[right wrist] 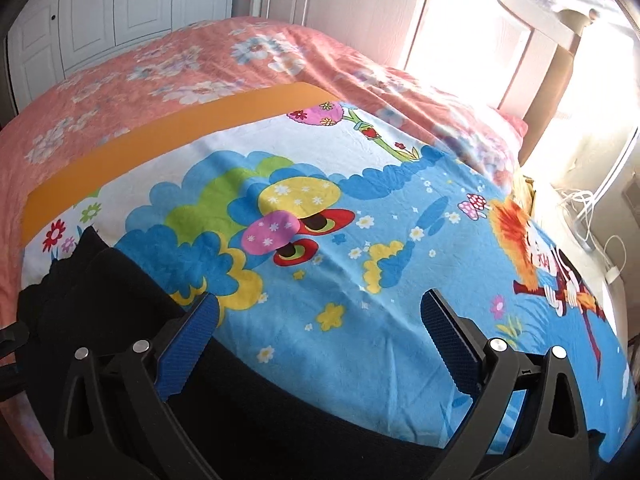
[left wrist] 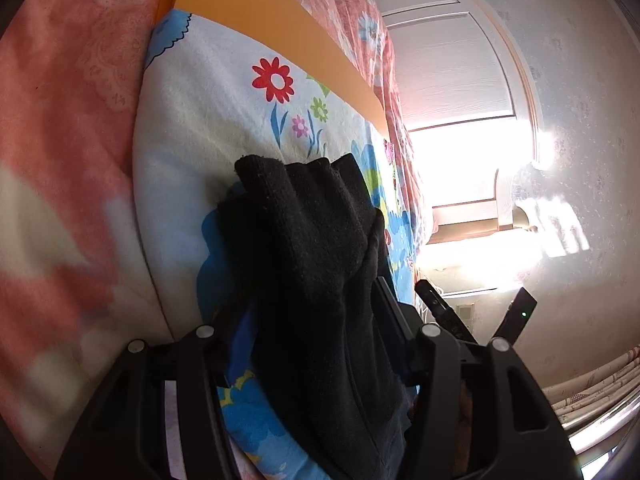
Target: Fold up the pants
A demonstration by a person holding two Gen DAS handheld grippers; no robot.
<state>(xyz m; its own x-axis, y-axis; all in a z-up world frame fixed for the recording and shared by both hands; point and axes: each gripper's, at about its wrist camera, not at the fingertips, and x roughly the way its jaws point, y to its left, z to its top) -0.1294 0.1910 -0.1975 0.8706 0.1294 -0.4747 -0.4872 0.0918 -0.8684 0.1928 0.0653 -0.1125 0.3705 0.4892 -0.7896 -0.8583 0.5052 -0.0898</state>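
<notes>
Bunching between the left gripper (left wrist: 316,280) jaws, gripped there, the black pants (left wrist: 304,240) trail down the blanket (right wrist: 360,280), their near edge running crosswise just under the right gripper (right wrist: 320,320), jaws apart and empty

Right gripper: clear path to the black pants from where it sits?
Probably yes. The right gripper is open and empty, the black pants lie right under it on the cartoon blanket, nothing between.
</notes>
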